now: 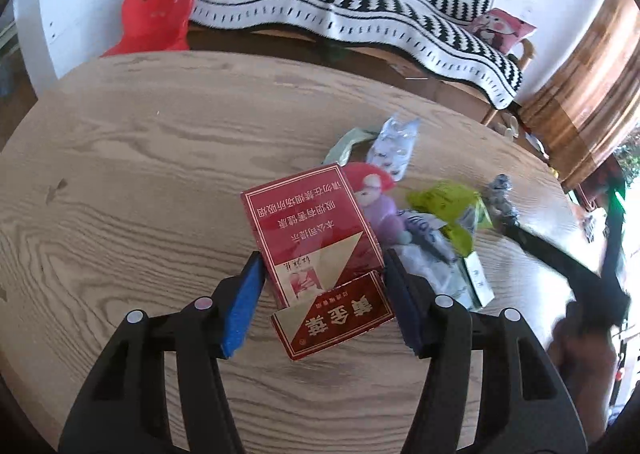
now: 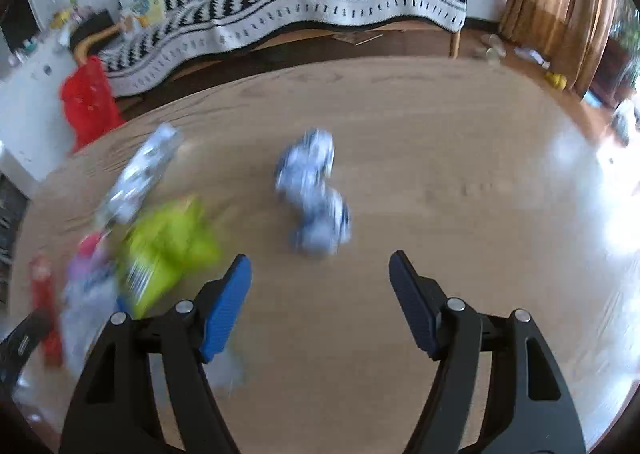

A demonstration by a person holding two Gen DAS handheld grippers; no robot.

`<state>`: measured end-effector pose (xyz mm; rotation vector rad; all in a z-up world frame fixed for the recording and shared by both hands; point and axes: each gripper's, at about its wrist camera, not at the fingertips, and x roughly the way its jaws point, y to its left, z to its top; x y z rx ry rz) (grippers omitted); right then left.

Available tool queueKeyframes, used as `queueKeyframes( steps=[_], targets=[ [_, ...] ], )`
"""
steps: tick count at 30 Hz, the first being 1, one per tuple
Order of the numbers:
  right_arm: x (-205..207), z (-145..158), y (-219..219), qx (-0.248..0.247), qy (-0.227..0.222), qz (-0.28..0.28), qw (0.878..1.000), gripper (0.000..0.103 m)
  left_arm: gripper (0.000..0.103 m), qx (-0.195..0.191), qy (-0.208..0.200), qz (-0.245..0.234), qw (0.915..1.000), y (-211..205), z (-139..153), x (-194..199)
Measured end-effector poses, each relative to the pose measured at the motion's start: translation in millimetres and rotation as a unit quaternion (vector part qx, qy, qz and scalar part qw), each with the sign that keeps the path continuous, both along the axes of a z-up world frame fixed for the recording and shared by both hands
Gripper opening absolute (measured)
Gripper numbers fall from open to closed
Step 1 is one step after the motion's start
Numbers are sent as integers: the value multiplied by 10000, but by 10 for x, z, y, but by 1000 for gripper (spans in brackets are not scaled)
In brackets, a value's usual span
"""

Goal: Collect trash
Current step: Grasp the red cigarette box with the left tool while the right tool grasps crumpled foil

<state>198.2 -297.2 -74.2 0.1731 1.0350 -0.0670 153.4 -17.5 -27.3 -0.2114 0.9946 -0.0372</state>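
Note:
A red cigarette pack (image 1: 308, 222) with its lid flipped open lies on the round wooden table (image 1: 140, 158). My left gripper (image 1: 324, 266) is open, its blue pads on either side of the pack's near end. Beside the pack lie a pink and purple wrapper (image 1: 376, 202), a green wrapper (image 1: 448, 202), a silver wrapper (image 1: 392, 146) and a crumpled blue-white wrapper (image 1: 500, 194). My right gripper (image 2: 320, 274) is open and empty, just short of the crumpled blue-white wrapper (image 2: 316, 194). The right wrist view is blurred; the green wrapper (image 2: 168, 242) is to its left.
A sofa with a black and white striped blanket (image 1: 360, 2) stands behind the table. A red bag (image 1: 156, 10) hangs off its left end. A wooden cabinet (image 1: 580, 94) is at the right. The right gripper's black body (image 1: 568, 266) crosses the table's right side.

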Motion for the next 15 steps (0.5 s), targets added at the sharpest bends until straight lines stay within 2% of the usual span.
queueKeyframes(
  steps=[1,2,3,5,6,10,15],
  targets=[
    [80,-14,14,-15,28,-10,10000,68,59,17,-24,-29,10000,-28,8,-20],
    [202,-49,16,-25,111,-25,9999,62,59,34,-43,-66,10000,-50,11,-6],
    [274,-75,22,-36,174,-19,9998,48,59,50,-50,-105,9999,-74,18,16],
    [335,-116,43,-93,264,28,9996,30,59,89,-94,-161,9998,-122,29,20],
    [336,-113,54,-160,267,68,9995,25,59,148,-126,-192,9996,-131,45,-22],
    [110,-9,21,-189,106,87,9997,24,59,189,-161,-379,9990,-254,49,-54],
    [-691,229,-279,-49,-142,-68,9999,24,59,228,-414,-906,9948,-571,176,-283]
  ],
)
